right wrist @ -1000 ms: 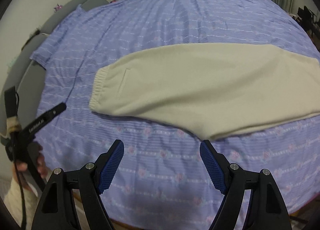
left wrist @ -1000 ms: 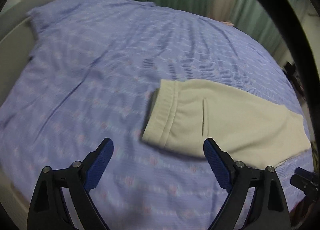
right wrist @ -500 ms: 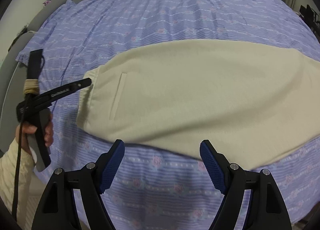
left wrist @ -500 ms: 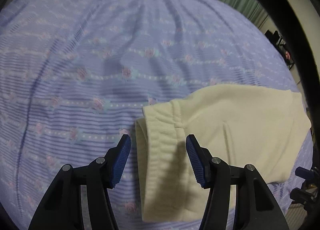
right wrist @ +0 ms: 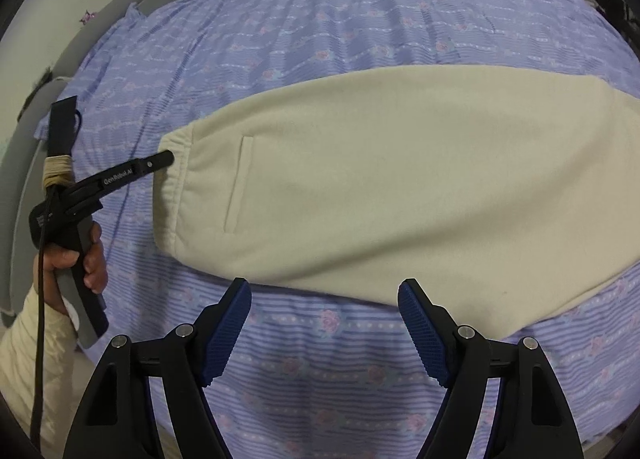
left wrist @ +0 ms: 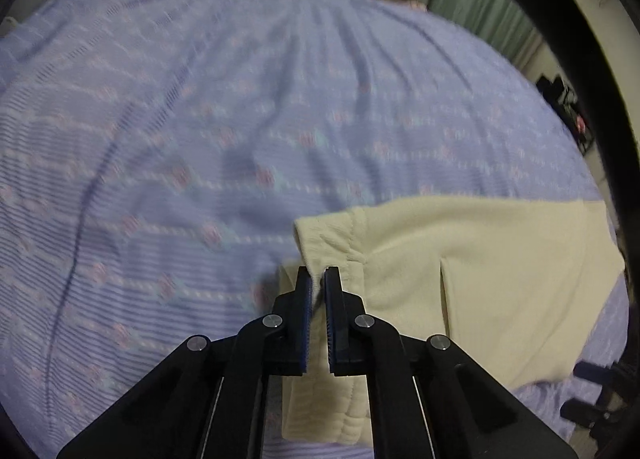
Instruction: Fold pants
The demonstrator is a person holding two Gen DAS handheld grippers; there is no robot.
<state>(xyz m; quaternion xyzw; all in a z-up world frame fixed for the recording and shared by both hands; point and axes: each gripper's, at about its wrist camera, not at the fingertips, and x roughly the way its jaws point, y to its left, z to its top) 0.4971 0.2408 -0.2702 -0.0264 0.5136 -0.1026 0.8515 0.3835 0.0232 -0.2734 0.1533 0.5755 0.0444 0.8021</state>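
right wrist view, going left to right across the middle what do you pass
hand on the left tongs → elastic waistband → pocket slit → pants leg → purple bedspread

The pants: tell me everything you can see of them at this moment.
The pants are cream, of a soft fleece-like fabric, lying flat on the lilac striped bedspread, seemingly folded lengthwise. A gathered elastic waistband forms one end, with a slit pocket beside it; the leg end runs out of view. The left hand-held gripper is shut on the waistband's edge. The right hand-held gripper is open above the near edge, not touching.
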